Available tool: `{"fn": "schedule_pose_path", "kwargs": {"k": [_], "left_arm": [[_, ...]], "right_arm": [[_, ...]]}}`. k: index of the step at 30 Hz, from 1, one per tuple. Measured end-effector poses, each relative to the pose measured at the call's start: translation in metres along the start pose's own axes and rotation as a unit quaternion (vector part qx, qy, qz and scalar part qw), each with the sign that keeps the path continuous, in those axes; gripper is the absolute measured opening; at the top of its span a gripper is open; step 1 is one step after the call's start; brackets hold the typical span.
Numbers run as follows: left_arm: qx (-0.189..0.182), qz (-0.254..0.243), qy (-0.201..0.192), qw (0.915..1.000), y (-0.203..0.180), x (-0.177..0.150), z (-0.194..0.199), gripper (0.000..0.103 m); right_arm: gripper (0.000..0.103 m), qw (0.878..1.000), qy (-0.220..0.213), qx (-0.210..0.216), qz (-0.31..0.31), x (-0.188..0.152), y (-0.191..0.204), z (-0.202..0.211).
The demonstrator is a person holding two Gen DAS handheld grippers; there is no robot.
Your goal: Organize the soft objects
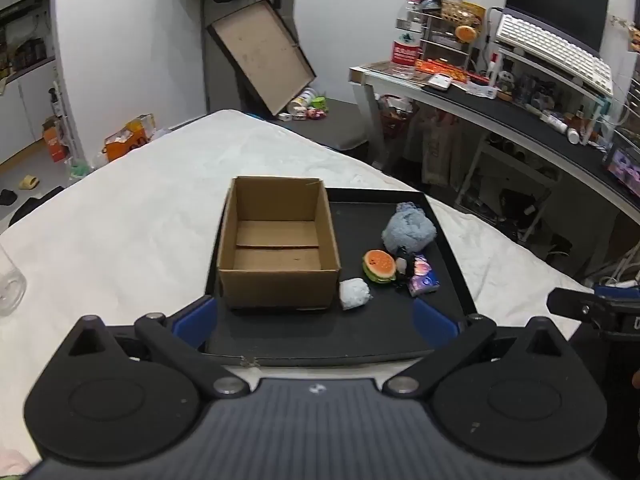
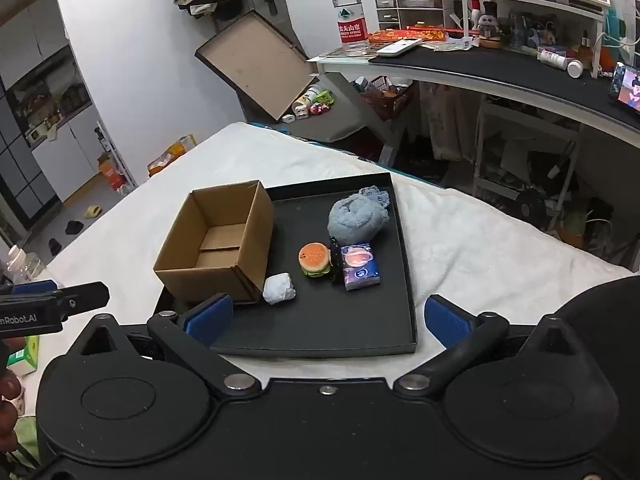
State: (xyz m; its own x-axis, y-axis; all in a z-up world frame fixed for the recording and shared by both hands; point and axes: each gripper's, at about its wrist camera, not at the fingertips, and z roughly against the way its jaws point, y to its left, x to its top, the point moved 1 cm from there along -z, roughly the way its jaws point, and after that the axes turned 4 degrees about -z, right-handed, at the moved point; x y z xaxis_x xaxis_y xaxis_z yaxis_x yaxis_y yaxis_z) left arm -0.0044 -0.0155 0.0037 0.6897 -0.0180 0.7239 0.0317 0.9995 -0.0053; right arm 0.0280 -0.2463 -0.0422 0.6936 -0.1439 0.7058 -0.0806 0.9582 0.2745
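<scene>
An open, empty cardboard box [image 1: 278, 246] [image 2: 218, 242] stands on the left of a black tray [image 1: 320, 332] [image 2: 360, 320] on a white bed. Right of it lie a grey-blue plush [image 1: 408, 230] [image 2: 360, 216], a toy burger [image 1: 379, 266] [image 2: 315, 259], a small black item [image 2: 335, 258], a purple tissue pack [image 1: 424, 276] [image 2: 361, 266] and a white crumpled wad [image 1: 354, 294] [image 2: 279, 289]. My left gripper [image 1: 316, 320] is open and empty near the tray's front edge. My right gripper [image 2: 328, 316] is open and empty, also at the front edge.
A cluttered desk [image 1: 520, 108] [image 2: 480, 64] with a keyboard, a water bottle [image 2: 350, 10] and a small screen stands to the right. A clear glass jar [image 1: 10, 280] sits on the bed at the left. A flat carton [image 1: 262, 54] leans against the far wall.
</scene>
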Motion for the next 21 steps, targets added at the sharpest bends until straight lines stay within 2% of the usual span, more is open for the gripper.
{"fn": "schedule_pose_path", "kwargs": {"k": [7,21], "left_arm": [[-0.004,-0.013,-0.005,0.9999,-0.005,0.0034,0.0023,0.103],[-0.016,-0.005,-0.001,0.9999,-0.0027,0.0002,0.0036,0.103]], "right_arm": [[0.103,1.0,0.001,-0.011,-0.01,-0.0003,-0.0072,0.0023],[0.103,1.0,-0.004,-0.015,-0.012,0.0006,-0.0077,0.0039]]}}
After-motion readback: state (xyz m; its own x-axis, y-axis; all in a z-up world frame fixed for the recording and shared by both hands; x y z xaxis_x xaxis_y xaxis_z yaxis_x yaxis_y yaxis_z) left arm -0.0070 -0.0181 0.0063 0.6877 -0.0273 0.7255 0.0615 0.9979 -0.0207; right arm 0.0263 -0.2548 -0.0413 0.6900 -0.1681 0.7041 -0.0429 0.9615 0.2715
